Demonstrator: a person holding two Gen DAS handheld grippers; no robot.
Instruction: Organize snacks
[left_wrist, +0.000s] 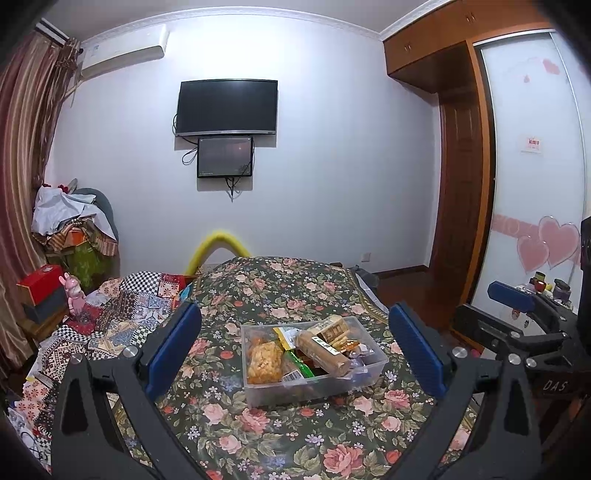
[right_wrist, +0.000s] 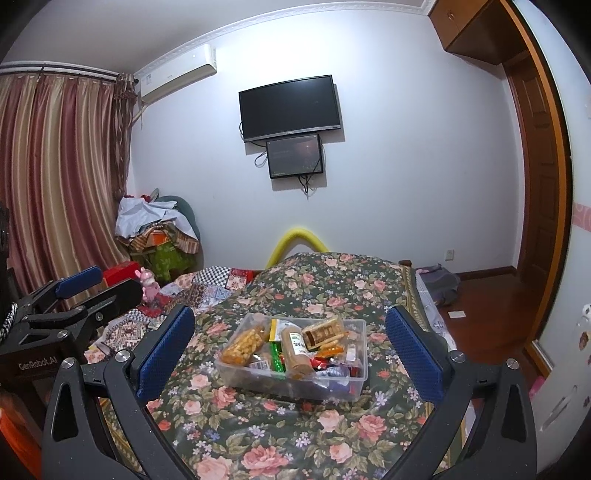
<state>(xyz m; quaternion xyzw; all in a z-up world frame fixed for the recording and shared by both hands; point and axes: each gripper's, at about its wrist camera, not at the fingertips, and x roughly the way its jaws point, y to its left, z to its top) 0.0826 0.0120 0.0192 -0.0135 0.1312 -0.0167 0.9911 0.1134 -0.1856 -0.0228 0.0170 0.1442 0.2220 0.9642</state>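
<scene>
- Left gripper: spread wide, nothing held, 2 blue ribbed pads flanking the lower centre of the left wrist view; also seen at the left edge of the right wrist view, hovering apart from the box.
- Clear plastic box: lower centre of both views, resting on the floral bedspread; thin, stiff, glossy walls, rectangular, open on top. Probably light but slippery; best taken by a long rim or lifted from 2 opposite walls, since soft bedding beneath gives no firm support.
- Bag of yellow puffed snacks: left end of the box, lumpy, crinkly film. Judged light and crushable, so a gentle pinch at the sealed edge.
- Green wrapped bar: just right of the bag, flat, narrow, shiny.
- Tan biscuit roll: centre of the box, lying diagonal, cylindrical, smooth sleeve. Likely brittle inside; grasp across the middle, lightly.
- Brown printed packet: upper right of the box, leaning on the roll, boxy.
- Small wrapped sweets: right end of the box, foil-bright, tiny, likely to slide.
- Right gripper: spread wide, holding nothing, 2 blue textured pads framing the box in the right wrist view.
</scene>
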